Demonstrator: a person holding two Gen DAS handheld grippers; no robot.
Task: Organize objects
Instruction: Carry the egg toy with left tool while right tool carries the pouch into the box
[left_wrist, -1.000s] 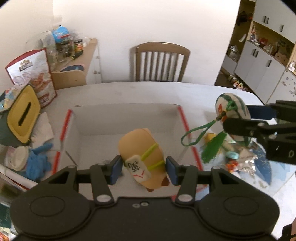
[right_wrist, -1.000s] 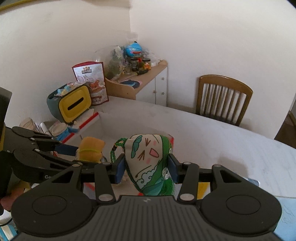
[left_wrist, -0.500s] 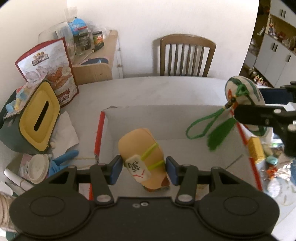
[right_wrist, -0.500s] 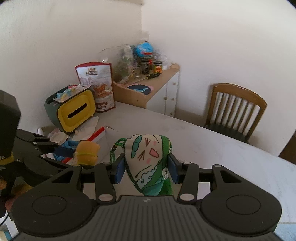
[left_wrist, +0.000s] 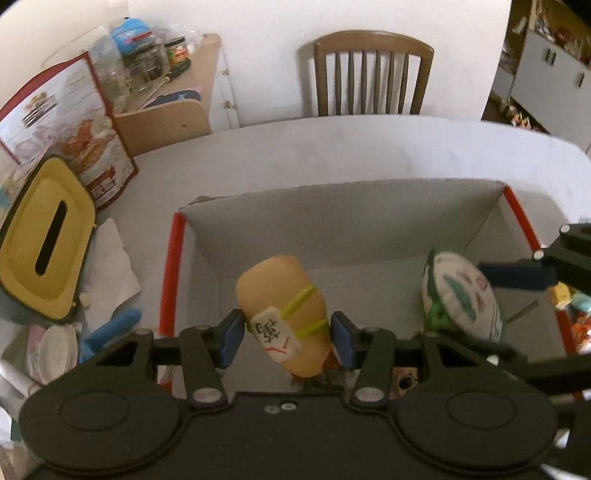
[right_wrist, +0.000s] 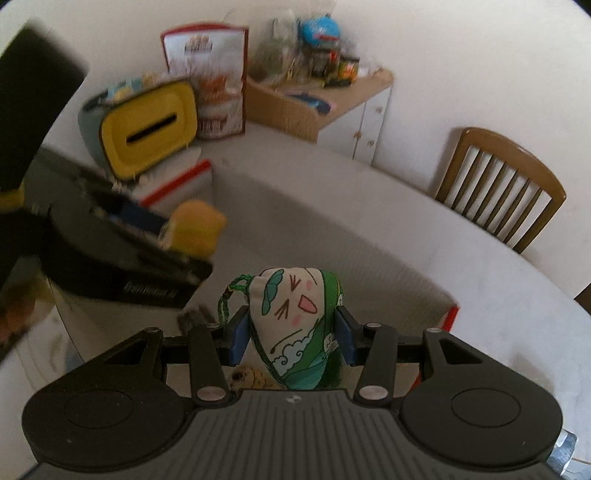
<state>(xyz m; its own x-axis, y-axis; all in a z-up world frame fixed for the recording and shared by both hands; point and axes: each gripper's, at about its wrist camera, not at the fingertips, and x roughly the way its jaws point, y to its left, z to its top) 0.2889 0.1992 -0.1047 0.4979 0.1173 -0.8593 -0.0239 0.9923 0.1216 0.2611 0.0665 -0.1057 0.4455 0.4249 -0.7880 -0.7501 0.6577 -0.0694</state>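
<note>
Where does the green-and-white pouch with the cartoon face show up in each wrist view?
Left wrist: the pouch sits at the right, held by the right gripper over the open box.
Right wrist: the pouch is low in the centre, clamped between the jaws.
Shared landmark: the wooden chair behind the table.

White table (left_wrist: 369, 147), open box (left_wrist: 332, 236), tissue holder (left_wrist: 44, 240)

The tan plush (left_wrist: 282, 302) bears a mahjong-tile character.
</note>
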